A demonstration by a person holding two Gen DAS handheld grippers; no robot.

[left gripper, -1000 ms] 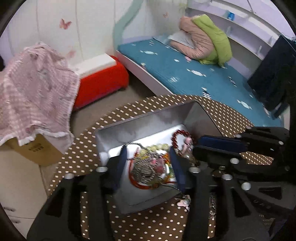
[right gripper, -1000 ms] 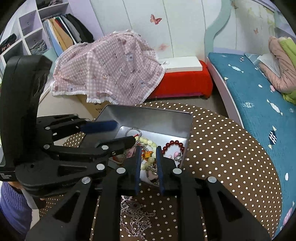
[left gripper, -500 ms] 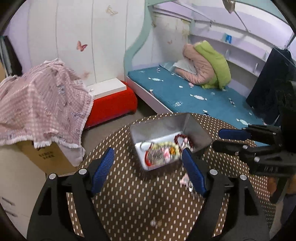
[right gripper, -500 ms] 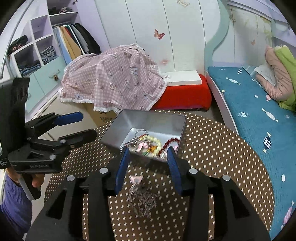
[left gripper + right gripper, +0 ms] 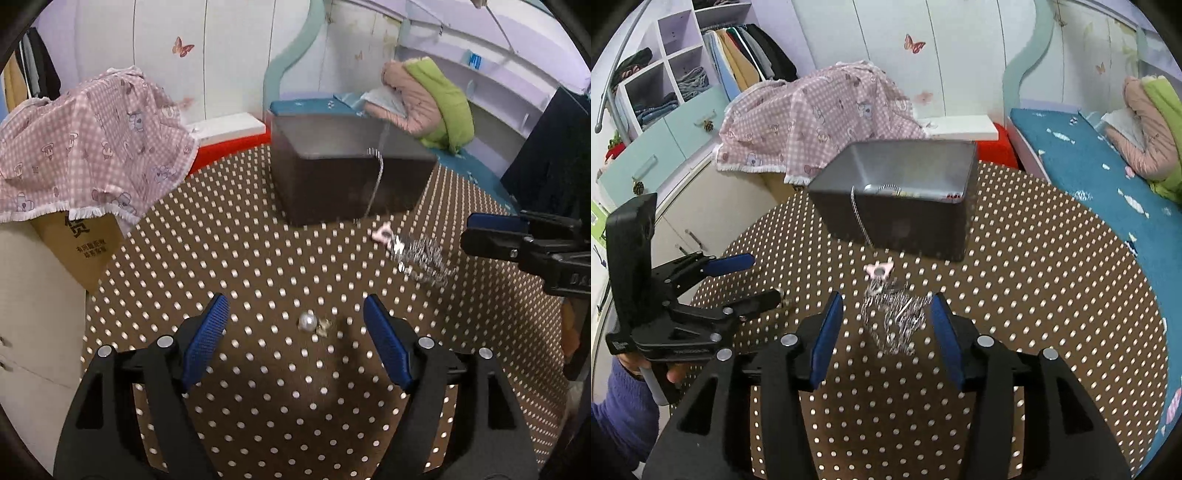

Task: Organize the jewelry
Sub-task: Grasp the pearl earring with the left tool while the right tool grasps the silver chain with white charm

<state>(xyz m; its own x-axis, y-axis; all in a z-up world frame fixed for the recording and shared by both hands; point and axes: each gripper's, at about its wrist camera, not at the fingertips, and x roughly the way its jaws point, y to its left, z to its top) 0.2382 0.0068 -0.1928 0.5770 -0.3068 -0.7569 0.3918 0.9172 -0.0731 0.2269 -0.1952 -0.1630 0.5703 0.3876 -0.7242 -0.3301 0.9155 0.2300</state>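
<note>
At far left a pink checked cloth (image 5: 88,147) drapes over a cardboard box (image 5: 79,245) beside the round, dotted brown surface (image 5: 240,251). The left gripper (image 5: 295,325) hangs over the surface with its jaws wide apart and nothing pressed between them; a pearl earring (image 5: 307,322) lies on the surface in the gap. Past it stands the grey metal box (image 5: 343,177), a thin chain (image 5: 376,184) trailing over its near wall. Right of that lie a pink charm (image 5: 382,233) and a heap of silver chain (image 5: 421,258), with a teal bed (image 5: 1108,173) behind. The right gripper (image 5: 884,325) is opening, the heap between its pads but not pinched.

Only the right wrist view looks into the box, where beads (image 5: 908,194) show, and shows wardrobe shelves (image 5: 661,85) and a purple sleeve (image 5: 624,417). Only the left view shows the pearl.
</note>
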